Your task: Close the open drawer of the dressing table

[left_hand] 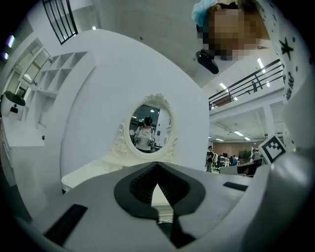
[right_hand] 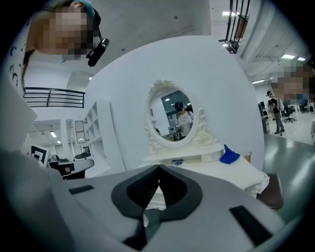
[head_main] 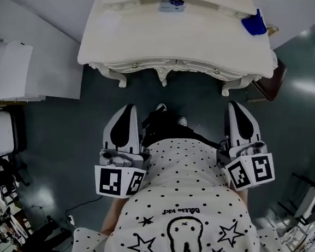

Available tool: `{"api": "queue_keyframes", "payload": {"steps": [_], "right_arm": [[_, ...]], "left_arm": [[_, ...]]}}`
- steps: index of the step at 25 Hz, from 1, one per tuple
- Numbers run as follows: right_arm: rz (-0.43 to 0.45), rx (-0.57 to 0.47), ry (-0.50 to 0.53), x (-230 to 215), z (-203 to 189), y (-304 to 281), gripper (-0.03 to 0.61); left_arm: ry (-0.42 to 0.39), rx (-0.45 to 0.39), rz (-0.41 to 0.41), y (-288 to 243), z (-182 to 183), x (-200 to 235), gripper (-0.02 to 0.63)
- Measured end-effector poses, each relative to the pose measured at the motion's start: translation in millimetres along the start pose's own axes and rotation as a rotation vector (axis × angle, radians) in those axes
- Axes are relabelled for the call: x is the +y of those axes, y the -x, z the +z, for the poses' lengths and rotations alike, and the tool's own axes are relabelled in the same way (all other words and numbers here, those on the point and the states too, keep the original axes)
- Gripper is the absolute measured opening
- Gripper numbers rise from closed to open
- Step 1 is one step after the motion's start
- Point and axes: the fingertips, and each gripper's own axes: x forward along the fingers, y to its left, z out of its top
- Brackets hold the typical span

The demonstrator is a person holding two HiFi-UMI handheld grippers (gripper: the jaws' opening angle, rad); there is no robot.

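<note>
Dressing table (head_main: pixel 176 36) ahead; drawer fronts (head_main: pixel 134 66) flush under the surface's front edge, so closing looks done. Left gripper (head_main: pixel 129 109) and right gripper (head_main: pixel 237 108) well back, fingers closed, empty.

Dressing table (head_main: pixel 154 34) is seen at the top of the head view, set against a wall panel. A mirror (right_hand: pixel 172 115) is mounted at the rear of the surface, centred. A cloth (head_main: pixel 254 24) is laid on the surface at its right rear corner. A small packet (head_main: pixel 172 5) is placed at rear centre, below the mirror.

The left hand-held gripper (head_main: pixel 129 108) and right hand-held gripper (head_main: pixel 237 105) are held side by side before the table front, apart from it and from each other. The person's shoes (head_main: pixel 169 114) are located between them. A shelf unit (left_hand: pixel 54 74) is noted left of the table.
</note>
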Motion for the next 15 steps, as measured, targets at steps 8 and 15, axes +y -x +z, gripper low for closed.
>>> {"api": "queue_keyframes", "payload": {"steps": [8,15], "right_arm": [[0.009,0.002,0.007,6,-2,-4,0.009],[0.004,0.004,0.002,6,-3,-5,0.009]], "left_arm": [[0.009,0.0,-0.035,-10,0,-3,0.011],[0.012,-0.003,-0.052,-12,2,-5,0.012]]}}
